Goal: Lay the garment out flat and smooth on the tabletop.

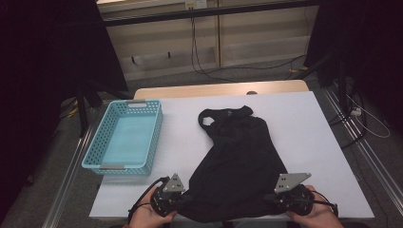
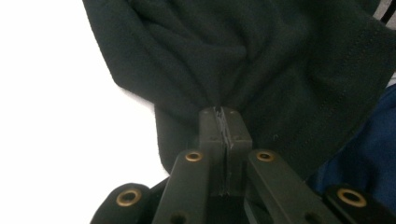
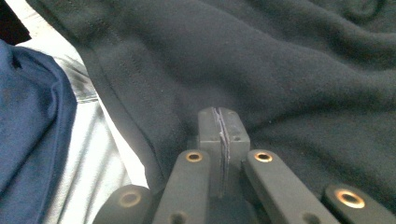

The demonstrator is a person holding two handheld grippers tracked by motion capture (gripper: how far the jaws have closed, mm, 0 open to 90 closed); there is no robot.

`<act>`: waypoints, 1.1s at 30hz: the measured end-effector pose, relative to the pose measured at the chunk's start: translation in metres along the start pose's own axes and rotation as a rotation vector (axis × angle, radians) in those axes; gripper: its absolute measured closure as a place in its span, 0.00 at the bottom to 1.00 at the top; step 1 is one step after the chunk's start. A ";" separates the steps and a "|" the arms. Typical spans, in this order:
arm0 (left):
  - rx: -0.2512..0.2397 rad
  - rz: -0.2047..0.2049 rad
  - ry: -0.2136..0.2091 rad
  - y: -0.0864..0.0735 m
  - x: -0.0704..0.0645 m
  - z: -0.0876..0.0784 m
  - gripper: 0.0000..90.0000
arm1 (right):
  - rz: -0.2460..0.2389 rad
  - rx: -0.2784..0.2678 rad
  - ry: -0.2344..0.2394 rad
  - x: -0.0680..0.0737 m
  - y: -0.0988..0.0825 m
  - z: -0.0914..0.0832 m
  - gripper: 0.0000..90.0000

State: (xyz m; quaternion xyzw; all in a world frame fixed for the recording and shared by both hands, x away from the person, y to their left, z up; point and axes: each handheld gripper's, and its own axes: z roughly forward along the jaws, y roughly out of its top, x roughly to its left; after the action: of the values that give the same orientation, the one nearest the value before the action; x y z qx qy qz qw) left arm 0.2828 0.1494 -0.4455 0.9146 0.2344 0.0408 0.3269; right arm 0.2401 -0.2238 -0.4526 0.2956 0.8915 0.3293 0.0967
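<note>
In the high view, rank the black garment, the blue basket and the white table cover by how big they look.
1. white table cover
2. black garment
3. blue basket, though not far behind the garment.

Black sleeveless fabric garment: on the white rectangular table, middle, near hem at the front edge.
Light-blue perforated plastic basket: on the table, left of the garment, apart.
Left gripper: at the hem's left corner.
Right gripper: at the hem's right corner.

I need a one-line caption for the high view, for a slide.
Both grippers, left and right, pinch the near hem of a black top on a white table; blue basket at left.
</note>
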 end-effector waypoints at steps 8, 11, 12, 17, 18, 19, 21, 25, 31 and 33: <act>0.004 -0.009 -0.008 -0.003 -0.001 -0.004 0.99 | -0.028 0.002 0.048 0.023 -0.002 -0.001 1.00; 0.008 -0.011 -0.021 -0.005 -0.004 -0.005 0.99 | -0.039 0.002 0.047 0.031 -0.003 -0.002 1.00; 0.010 -0.012 -0.024 -0.006 -0.006 -0.006 0.99 | -0.037 0.001 0.040 0.034 -0.004 -0.003 1.00; 0.002 -0.024 -0.041 -0.012 -0.016 -0.012 0.99 | -0.040 -0.004 0.042 0.040 -0.006 -0.005 1.00; 0.004 -0.014 -0.049 -0.014 -0.018 -0.013 0.99 | -0.039 -0.006 0.044 0.040 -0.006 -0.005 1.00; 0.001 -0.019 -0.055 -0.015 -0.021 -0.014 0.99 | -0.035 -0.011 0.043 0.039 -0.007 -0.006 0.99; -0.001 -0.020 -0.062 -0.017 -0.024 -0.015 0.99 | -0.020 -0.030 0.046 0.036 -0.007 -0.007 0.93; 0.005 -0.008 -0.034 -0.015 -0.026 -0.013 0.86 | 0.009 -0.077 0.062 0.031 -0.005 -0.012 0.79; -0.065 -0.007 -0.028 0.002 -0.013 -0.009 0.73 | 0.034 -0.117 0.016 0.013 0.003 -0.012 0.72; -0.089 0.010 -0.009 0.011 -0.006 -0.006 0.72 | 0.053 -0.126 -0.018 0.003 0.006 -0.012 0.74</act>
State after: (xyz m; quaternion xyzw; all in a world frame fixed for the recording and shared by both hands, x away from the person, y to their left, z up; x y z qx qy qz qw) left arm 0.2808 0.1421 -0.4335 0.9005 0.2263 0.0490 0.3682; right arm 0.2359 -0.2245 -0.4396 0.3155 0.8599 0.3846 0.1145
